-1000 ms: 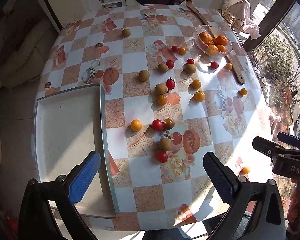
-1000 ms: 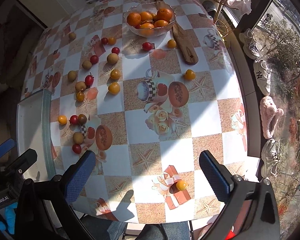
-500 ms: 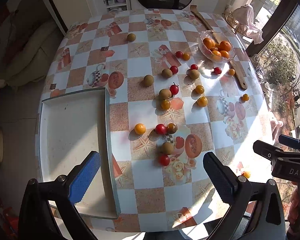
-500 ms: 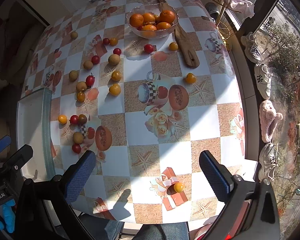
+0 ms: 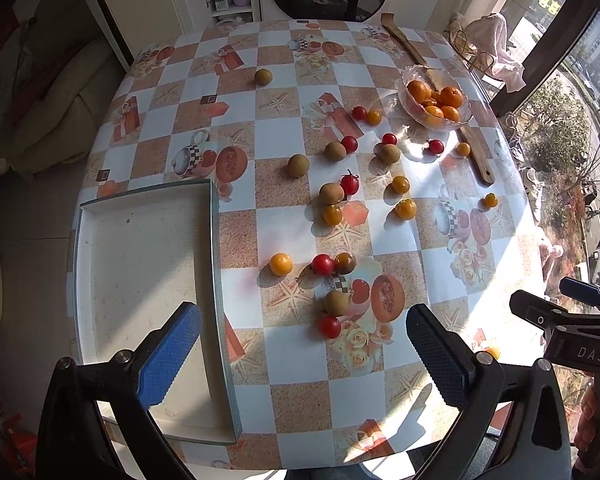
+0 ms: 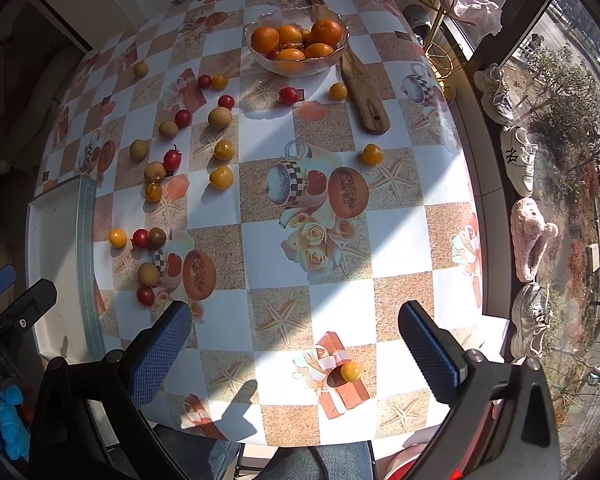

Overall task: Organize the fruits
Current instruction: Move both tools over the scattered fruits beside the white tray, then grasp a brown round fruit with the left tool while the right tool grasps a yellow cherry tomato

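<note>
Several small fruits lie scattered over the patterned table: red cherry tomatoes (image 5: 329, 326), yellow-orange tomatoes (image 5: 281, 264) and brown longans (image 5: 336, 302). One lone yellow tomato (image 6: 351, 371) sits near the front edge. A white rectangular tray (image 5: 140, 264) rests at the left with nothing in it. A glass bowl (image 5: 458, 118) of oranges stands at the far right. My left gripper (image 5: 302, 354) hangs open above the near table edge beside the tray. My right gripper (image 6: 294, 346) is open too, above the front edge, with the lone tomato between its fingers' line of sight.
A long wooden spoon (image 6: 362, 92) lies beside the bowl. A gold wire rack with a cloth (image 6: 440, 28) stands at the window side. Shoes and a pink slipper (image 6: 530, 236) lie on the floor right of the table. A sofa (image 5: 32, 120) sits left.
Both grippers have drawn back and risen a little, so more of the table shows. No fruit has moved and both stay open.
</note>
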`<state>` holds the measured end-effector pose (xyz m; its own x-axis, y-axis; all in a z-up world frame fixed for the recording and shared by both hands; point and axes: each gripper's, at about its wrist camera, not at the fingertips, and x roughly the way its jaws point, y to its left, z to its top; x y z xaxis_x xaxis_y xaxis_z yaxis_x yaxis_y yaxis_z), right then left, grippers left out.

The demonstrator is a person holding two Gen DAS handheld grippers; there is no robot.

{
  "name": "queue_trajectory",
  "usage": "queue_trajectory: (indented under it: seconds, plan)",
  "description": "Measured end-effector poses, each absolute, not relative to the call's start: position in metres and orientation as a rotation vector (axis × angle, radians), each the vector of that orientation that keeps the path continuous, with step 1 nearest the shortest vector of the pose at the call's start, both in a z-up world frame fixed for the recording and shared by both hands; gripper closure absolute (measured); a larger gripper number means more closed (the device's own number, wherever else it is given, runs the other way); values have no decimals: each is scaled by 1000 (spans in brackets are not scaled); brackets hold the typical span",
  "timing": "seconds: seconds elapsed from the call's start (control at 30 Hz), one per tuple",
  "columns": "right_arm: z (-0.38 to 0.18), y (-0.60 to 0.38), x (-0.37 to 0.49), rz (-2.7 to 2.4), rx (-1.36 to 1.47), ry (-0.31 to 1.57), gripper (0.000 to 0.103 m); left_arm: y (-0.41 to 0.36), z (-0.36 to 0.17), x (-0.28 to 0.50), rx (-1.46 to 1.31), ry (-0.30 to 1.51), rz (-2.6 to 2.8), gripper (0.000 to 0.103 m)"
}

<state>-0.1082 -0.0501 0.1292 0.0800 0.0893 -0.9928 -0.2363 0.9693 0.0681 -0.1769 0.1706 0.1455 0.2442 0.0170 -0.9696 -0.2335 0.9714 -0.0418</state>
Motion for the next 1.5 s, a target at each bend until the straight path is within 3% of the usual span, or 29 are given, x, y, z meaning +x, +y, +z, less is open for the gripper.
queue_trajectory:
  seconds: [0.77, 0.83, 0.87, 1.0, 1.07, 1.2, 1.3, 1.37, 1.4, 1.43, 1.47, 1.5]
  plan:
    - [63, -76, -59, 179, -62, 1503, 0, 164, 56, -95, -161, 1380, 200, 0]
    - [55, -78, -46, 157, -56, 1486, 1, 161, 46, -86, -143, 1375, 202, 8]
    - [51, -79, -40, 150, -50, 1478, 3, 160, 40, -81, -135, 1384, 199, 13]
    - [37, -80, -15, 139, -33, 1456, 14, 160, 25, -71, -141, 1383, 216, 14]
    - [31, -80, -5, 133, -29, 1447, 22, 161, 20, -69, -146, 1380, 225, 25]
    - [22, -79, 9, 123, -27, 1426, 30, 165, 11, -65, -172, 1391, 243, 28]
    - [22, -72, 15, 137, -60, 1405, 39, 167, 10, -61, -193, 1377, 237, 42]
    - [22, -66, 17, 131, -107, 1394, 52, 167, 11, -61, -201, 1368, 226, 50]
    - [22, -64, 17, 128, -127, 1387, 63, 166, 12, -60, -200, 1362, 223, 59]
    - [23, -63, 17, 139, -123, 1382, 80, 163, 12, -58, -196, 1357, 220, 64]
    - [24, -62, 17, 140, -123, 1383, 82, 159, 14, -57, -192, 1352, 220, 75]
    - [24, -62, 17, 140, -121, 1384, 82, 159, 14, -56, -193, 1348, 223, 75]
